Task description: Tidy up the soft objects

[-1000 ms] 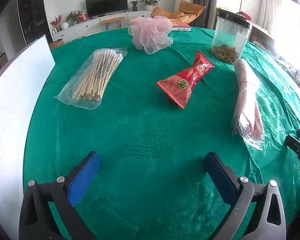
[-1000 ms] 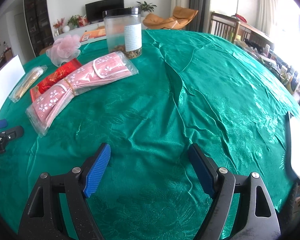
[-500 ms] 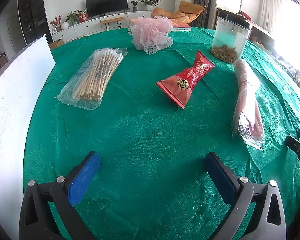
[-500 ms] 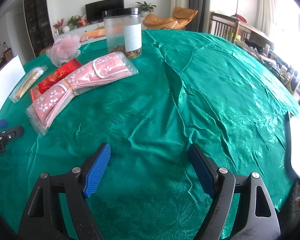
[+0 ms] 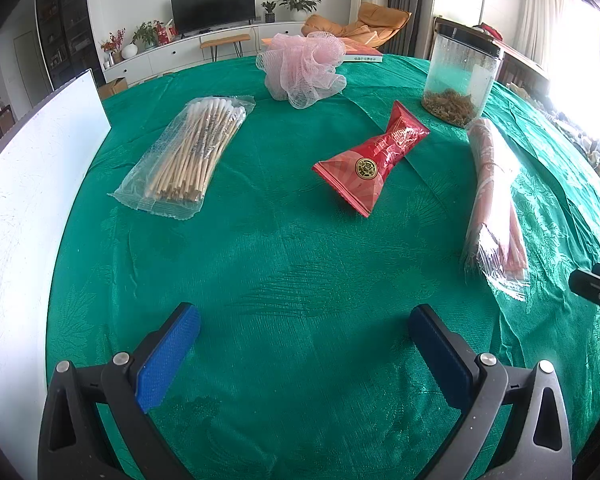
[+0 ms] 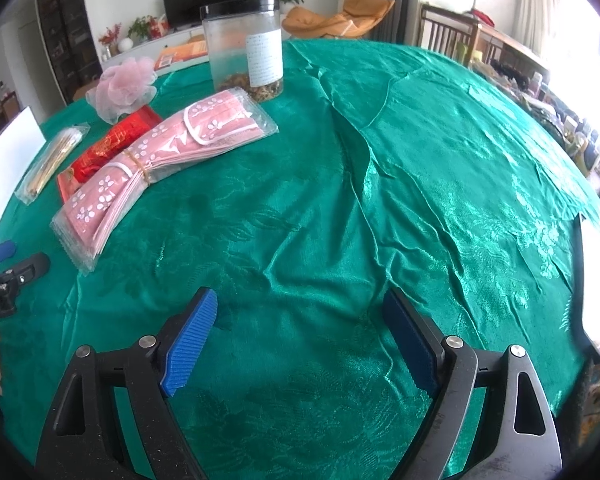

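Observation:
On the green tablecloth (image 5: pixel 300 264) lie a bag of cotton swabs (image 5: pixel 188 152), a pink mesh bath pouf (image 5: pixel 304 68), a red snack packet (image 5: pixel 374 160) and a bagged stack of pink face masks (image 5: pixel 494 196). My left gripper (image 5: pixel 304 320) is open and empty, low over the near cloth, well short of all of them. My right gripper (image 6: pixel 300 308) is open and empty over bare cloth. In the right wrist view the masks (image 6: pixel 160 160), the red packet (image 6: pixel 112 144), the pouf (image 6: pixel 124 90) and the swabs (image 6: pixel 52 160) lie to its far left.
A clear plastic jar (image 5: pixel 460 80) with a black lid stands behind the masks; it also shows in the right wrist view (image 6: pixel 246 64). A white board (image 5: pixel 24 208) lines the table's left side. Another white board (image 6: pixel 596 288) lies at the right edge. A book (image 5: pixel 360 54) lies at the far edge.

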{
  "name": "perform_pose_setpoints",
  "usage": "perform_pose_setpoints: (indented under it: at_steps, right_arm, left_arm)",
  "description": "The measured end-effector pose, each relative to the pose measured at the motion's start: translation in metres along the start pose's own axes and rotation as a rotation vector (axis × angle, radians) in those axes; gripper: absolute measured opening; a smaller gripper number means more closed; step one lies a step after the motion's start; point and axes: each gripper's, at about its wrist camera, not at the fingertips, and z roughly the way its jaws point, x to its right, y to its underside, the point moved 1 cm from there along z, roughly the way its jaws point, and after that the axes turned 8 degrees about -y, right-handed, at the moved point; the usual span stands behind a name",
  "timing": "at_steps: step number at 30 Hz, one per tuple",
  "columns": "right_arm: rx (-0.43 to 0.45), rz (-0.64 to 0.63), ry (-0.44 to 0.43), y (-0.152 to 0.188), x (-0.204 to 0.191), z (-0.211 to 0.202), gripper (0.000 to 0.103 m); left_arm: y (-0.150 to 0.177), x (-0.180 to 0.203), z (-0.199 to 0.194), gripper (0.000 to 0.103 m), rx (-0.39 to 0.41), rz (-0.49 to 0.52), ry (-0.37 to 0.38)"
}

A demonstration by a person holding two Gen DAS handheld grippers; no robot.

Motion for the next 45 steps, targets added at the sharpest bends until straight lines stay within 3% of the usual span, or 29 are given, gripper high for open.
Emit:
perform_pose_setpoints:
  at_steps: [3, 5, 7, 11, 14, 15, 17, 24, 26, 31, 32, 33, 36, 40, 45]
  right_arm:
    - [0.011, 0.145, -0.237, -0.014, -0.011, -0.003, 0.086]
    - [0.012, 0.193, -0.308, -0.024, -0.026, 0.002, 0.086]
    - [0.001, 0.189, -0.325, -0.036, -0.047, 0.013, 0.086]
    - [0.000, 0.050, -0.249, -0.057, -0.091, 0.037, 0.086]
    - [-0.027, -0.086, -0.125, -0.058, -0.107, 0.054, 0.082]
    - [-0.021, -0.112, -0.103, -0.055, -0.105, 0.055, 0.063]
    - [-0.014, -0.106, -0.077, -0.048, -0.090, 0.051, 0.053]
    - [0.048, 0.007, 0.083, -0.031, -0.007, 0.017, 0.049]
    - [0.038, -0.035, 0.119, -0.045, 0.005, 0.022, 0.049]
    - [0.029, -0.316, 0.226, -0.100, 0.014, 0.038, 0.054]
    - [0.040, -0.336, 0.246, -0.106, 0.018, 0.034, 0.066]
    - [0.051, -0.327, 0.252, -0.112, 0.021, 0.028, 0.078]
    - [0.114, -0.226, 0.178, -0.106, 0.034, 0.004, 0.079]
    - [0.136, -0.112, 0.121, -0.067, 0.039, -0.005, 0.079]
    - [0.090, -0.064, 0.113, -0.030, 0.034, 0.012, 0.079]
  left_arm:
    - [0.000, 0.000, 0.000, 0.103, 0.000, 0.000, 0.000]
    - [0.000, 0.000, 0.000, 0.103, 0.000, 0.000, 0.000]
    - [0.000, 0.000, 0.000, 0.103, 0.000, 0.000, 0.000]
    - [0.000, 0.000, 0.000, 0.103, 0.000, 0.000, 0.001]
    - [0.000, 0.000, 0.000, 0.103, 0.000, 0.000, 0.001]
    - [0.000, 0.000, 0.000, 0.103, 0.000, 0.000, 0.000]
    - [0.000, 0.000, 0.000, 0.103, 0.000, 0.000, 0.000]
    - [-0.001, 0.000, 0.000, 0.103, 0.000, -0.003, -0.004]
    - [-0.001, 0.000, 0.000, 0.103, -0.001, -0.004, -0.003]
    - [-0.002, 0.000, 0.000, 0.103, -0.001, -0.004, -0.004]
    - [-0.001, 0.000, 0.000, 0.103, -0.001, -0.004, -0.004]
    - [-0.002, 0.000, 0.000, 0.103, -0.001, -0.004, -0.004]
    - [-0.002, 0.000, 0.000, 0.103, -0.001, -0.005, -0.005]
    - [-0.002, 0.000, 0.000, 0.103, -0.001, -0.004, -0.004]
    - [-0.001, 0.000, 0.000, 0.103, -0.001, -0.004, -0.004]
